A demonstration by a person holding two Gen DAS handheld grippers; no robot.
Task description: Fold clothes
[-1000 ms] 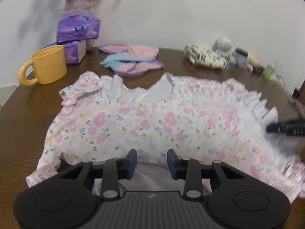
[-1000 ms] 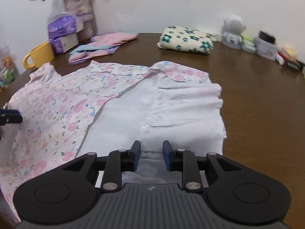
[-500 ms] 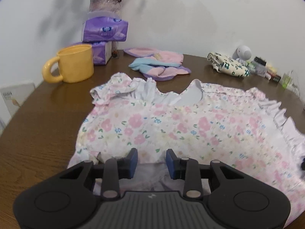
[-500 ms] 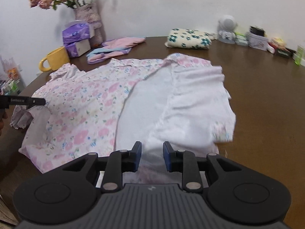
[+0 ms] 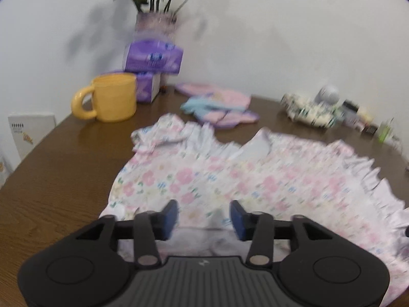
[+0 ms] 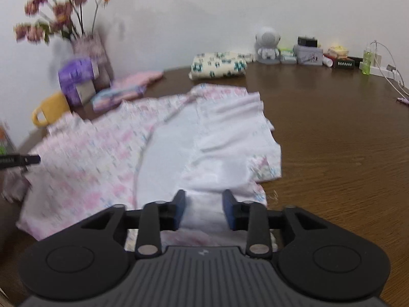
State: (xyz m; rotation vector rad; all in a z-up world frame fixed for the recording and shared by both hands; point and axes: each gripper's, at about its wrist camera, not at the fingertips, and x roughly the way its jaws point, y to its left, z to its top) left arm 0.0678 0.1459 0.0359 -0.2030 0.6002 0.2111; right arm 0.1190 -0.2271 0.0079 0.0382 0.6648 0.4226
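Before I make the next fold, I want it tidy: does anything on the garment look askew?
Yes: the floral dress's folded-over right flap lies crooked, its lower corner curled back to show print. Nothing is spilled or damaged.

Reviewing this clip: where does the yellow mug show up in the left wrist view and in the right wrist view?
Left wrist view: the yellow mug stands on the table at upper left, in front of the purple tissue packs.
Right wrist view: it sits at the far left edge, half hidden behind the floral garment.
Shared landmark: the vase of flowers behind the tissue packs.
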